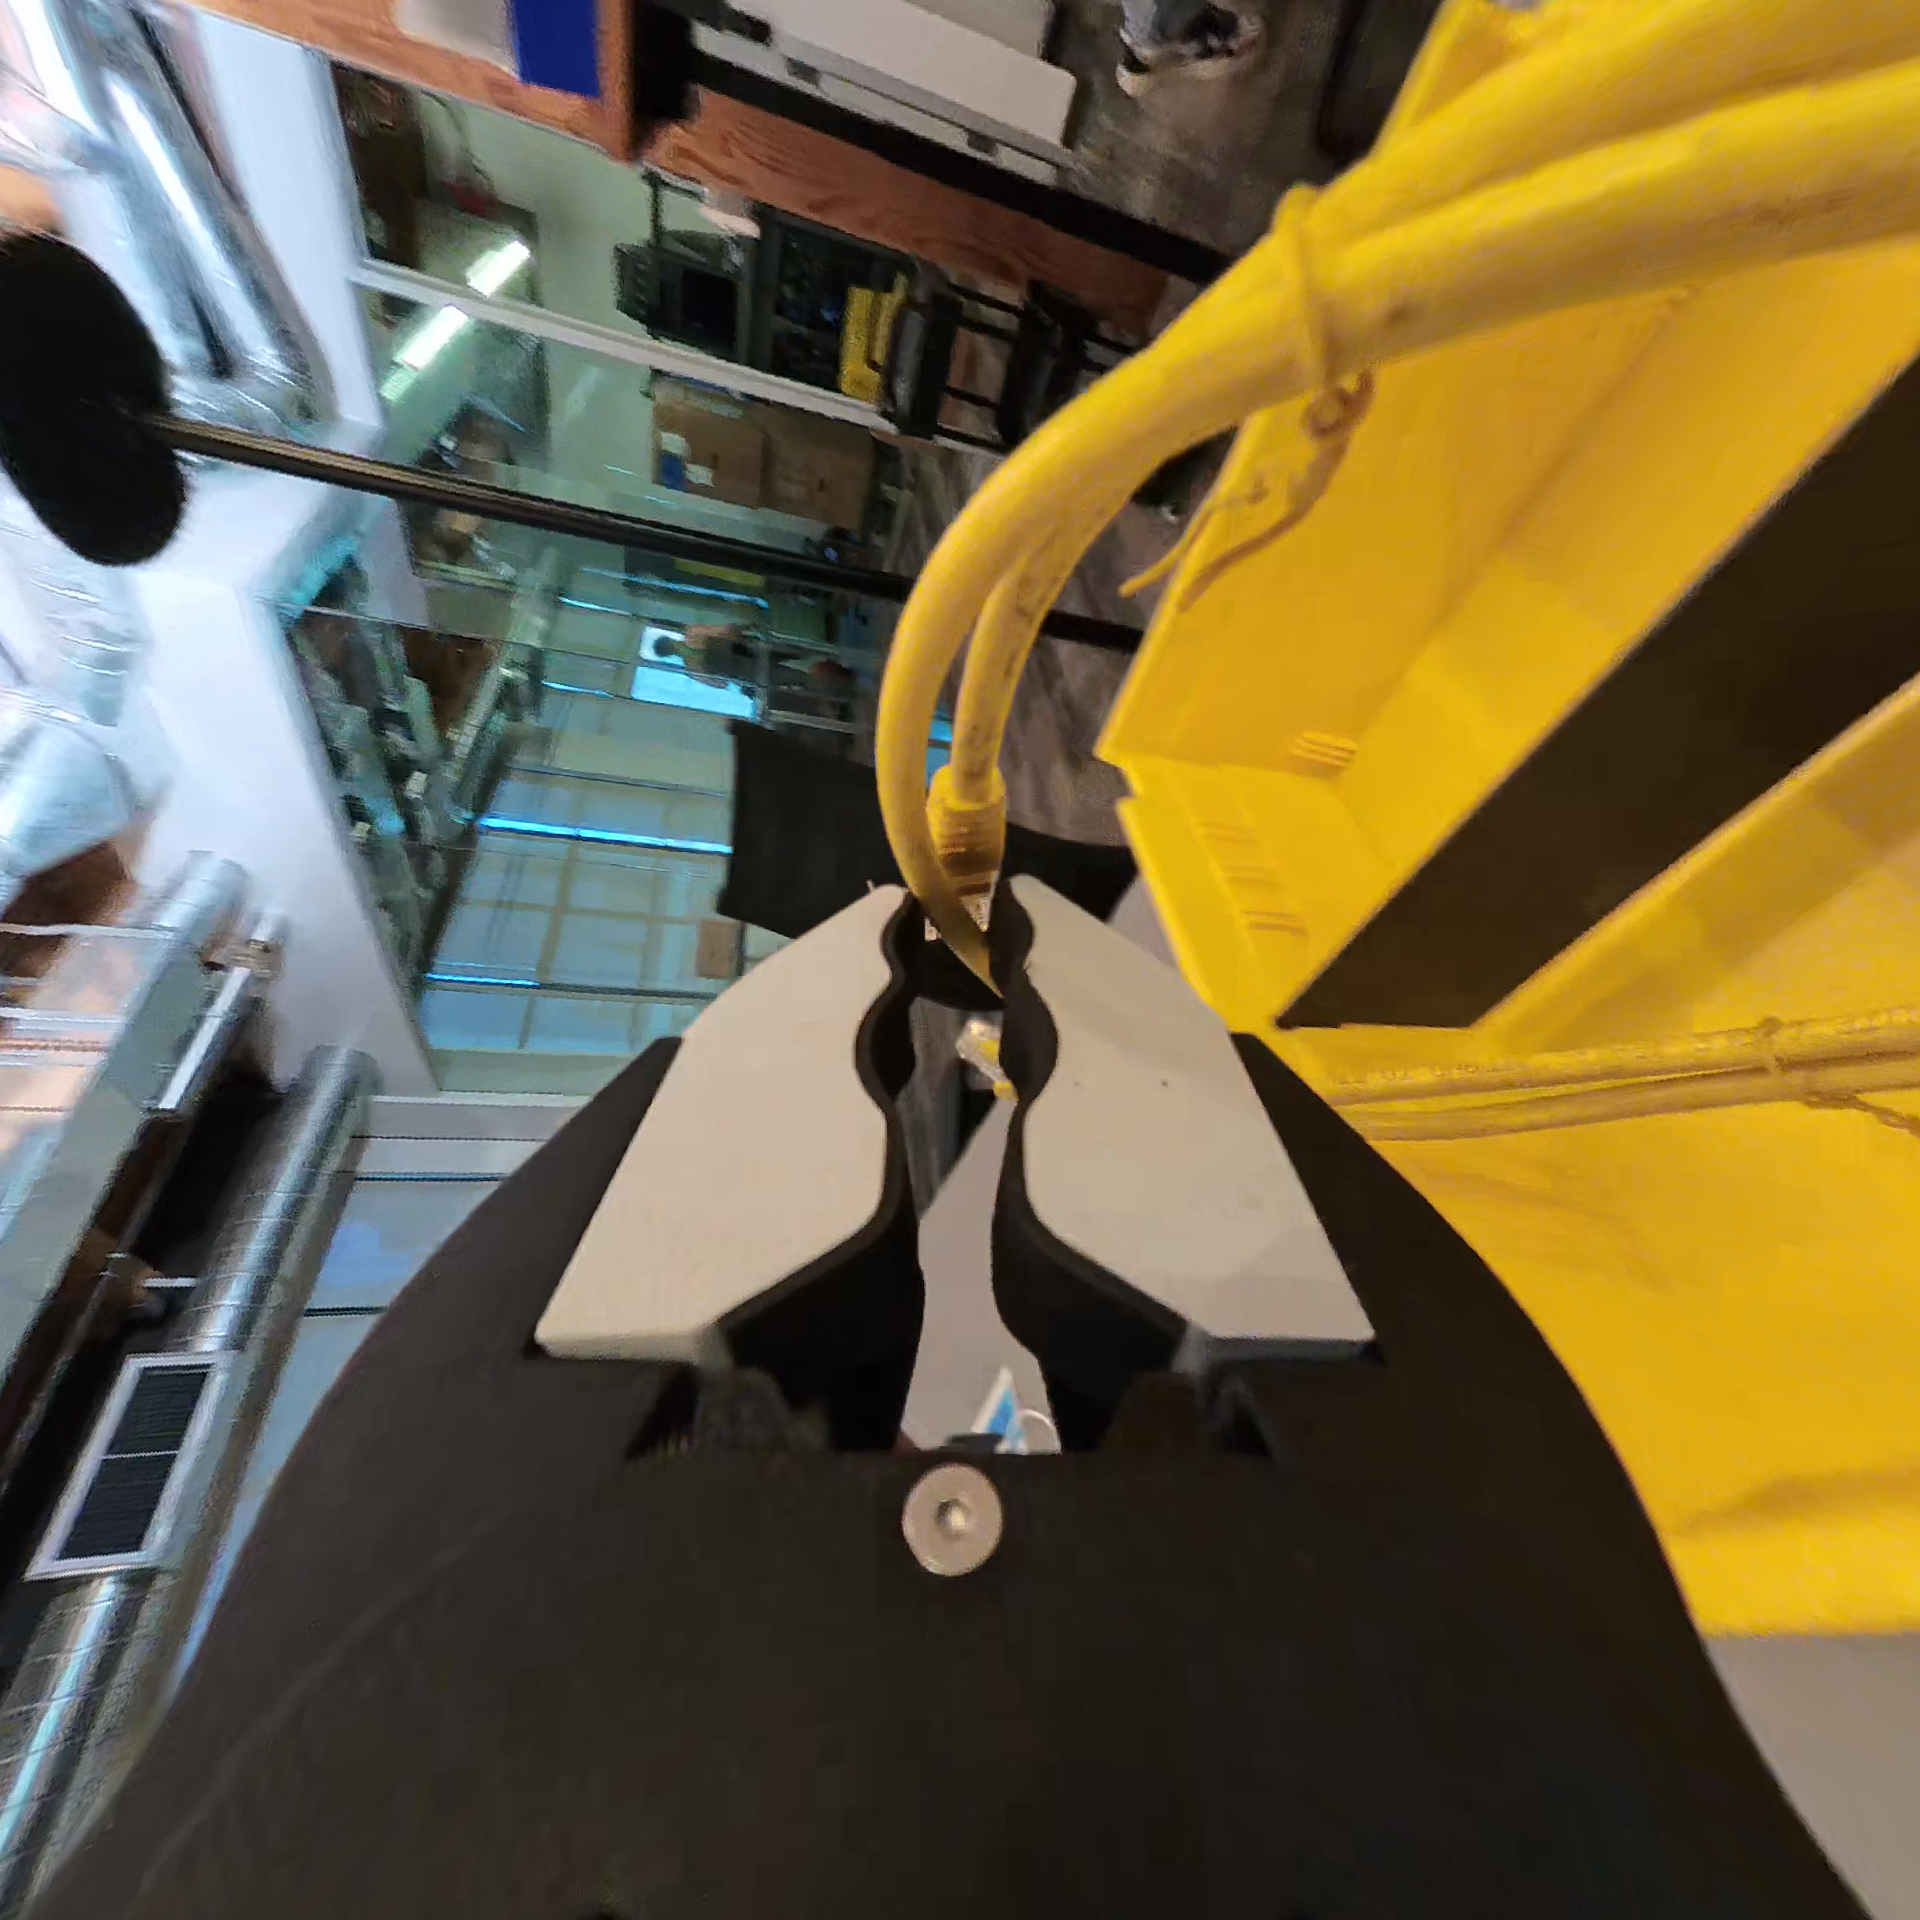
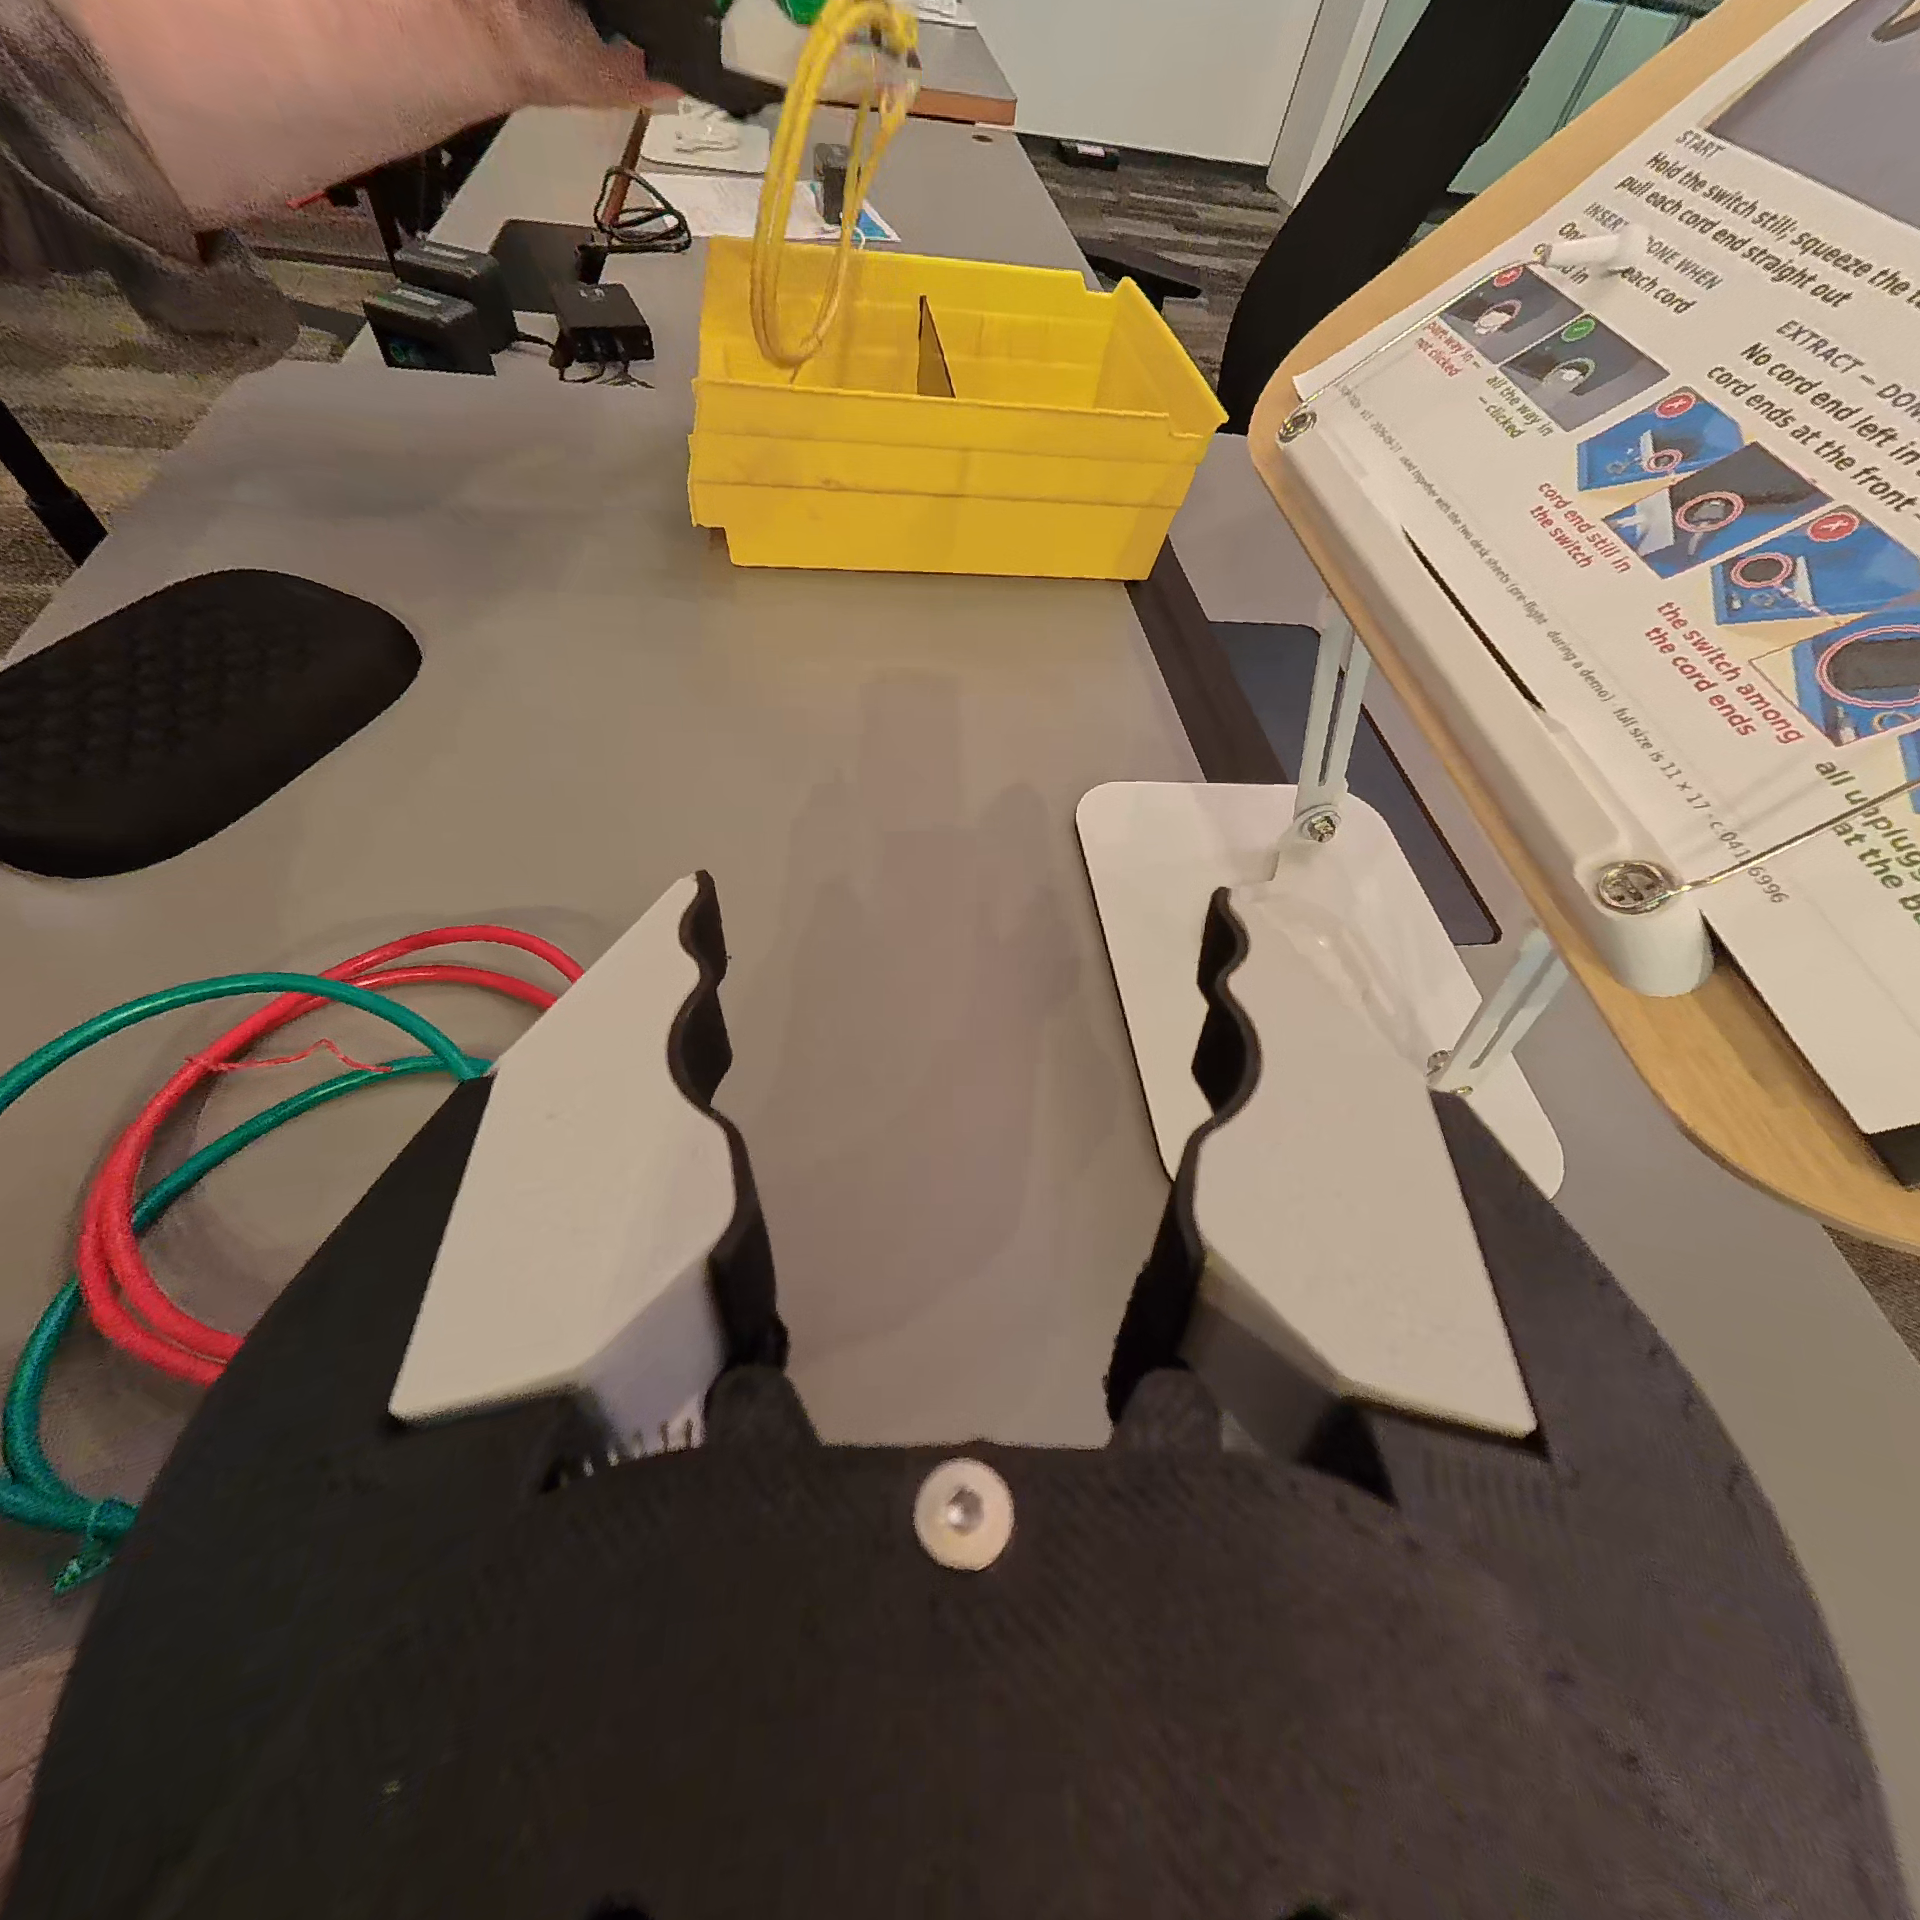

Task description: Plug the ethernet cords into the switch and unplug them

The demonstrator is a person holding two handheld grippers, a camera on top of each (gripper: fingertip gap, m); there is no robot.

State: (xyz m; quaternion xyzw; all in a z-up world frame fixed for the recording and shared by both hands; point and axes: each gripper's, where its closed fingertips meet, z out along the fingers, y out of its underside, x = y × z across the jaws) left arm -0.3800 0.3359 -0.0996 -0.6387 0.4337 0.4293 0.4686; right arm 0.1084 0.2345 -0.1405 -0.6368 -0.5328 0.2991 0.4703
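A grey table (image 2: pixel 623 675) carries a yellow parts bin (image 2: pixel 935 457) at its far middle, with a black divider standing inside it. Above the bin's left part, the left gripper (image 1: pixel 961 935) pinches a bundled yellow ethernet cord (image 1: pixel 935 644) at its fingertips, jaws nearly together on the cable just beside a clear plug (image 1: pixel 966 842); the loop hangs down toward the bin, its long axis roughly vertical in the right wrist view. The right gripper (image 2: pixel 961 935) hovers low over bare table near the front, fingers spread wide and holding nothing, well apart from the yellow cord. Red (image 2: pixel 156 1195) and green (image 2: pixel 62 1351) cords lie coiled at its near left. An instruction sheet on a tilted wooden stand (image 2: pixel 1621 499) crowds the right side. A black mat (image 2: pixel 177 717) lies left. No switch can be identified in either view, so the left hand looks better placed to carry on.
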